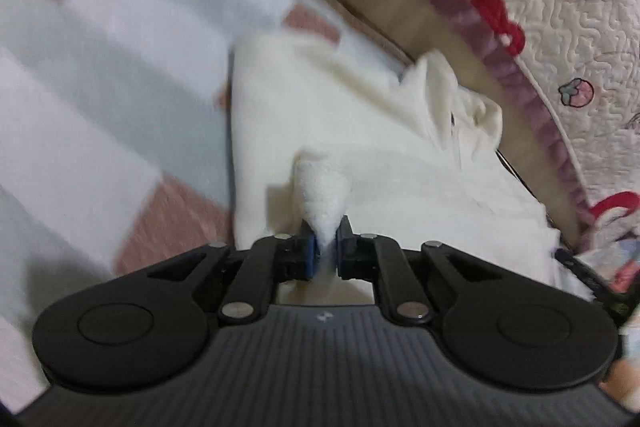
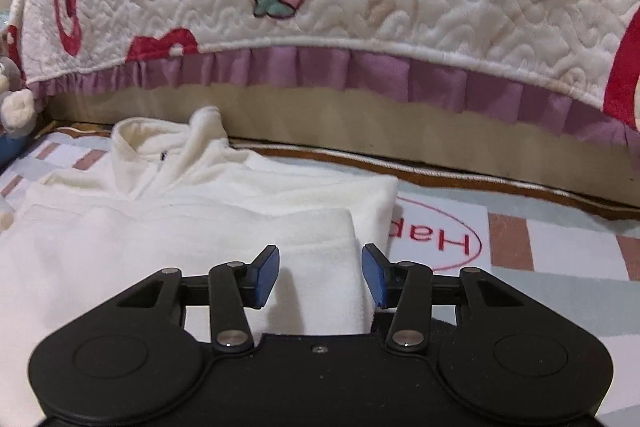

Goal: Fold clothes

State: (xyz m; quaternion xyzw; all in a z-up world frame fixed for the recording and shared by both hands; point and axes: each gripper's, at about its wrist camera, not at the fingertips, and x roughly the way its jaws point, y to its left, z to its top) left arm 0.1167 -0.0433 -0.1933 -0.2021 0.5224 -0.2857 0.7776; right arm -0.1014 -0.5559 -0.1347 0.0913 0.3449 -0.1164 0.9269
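A cream fleece pullover (image 1: 360, 131) with a zip collar (image 1: 448, 95) lies on a checked mat. My left gripper (image 1: 326, 243) is shut on a pinched fold of its fabric and lifts it a little off the garment. In the right wrist view the same pullover (image 2: 200, 195) lies partly folded, its collar (image 2: 160, 143) at the far left. My right gripper (image 2: 320, 275) is open, its blue pads (image 2: 266, 277) on either side of the folded right edge (image 2: 332, 235), not closed on it.
The mat (image 2: 560, 239) is white and pale blue with pink squares and a red oval print (image 2: 440, 239). A quilted strawberry bedspread with a purple frill (image 2: 360, 67) hangs over a bed base behind. A plush toy (image 2: 12, 99) sits at far left.
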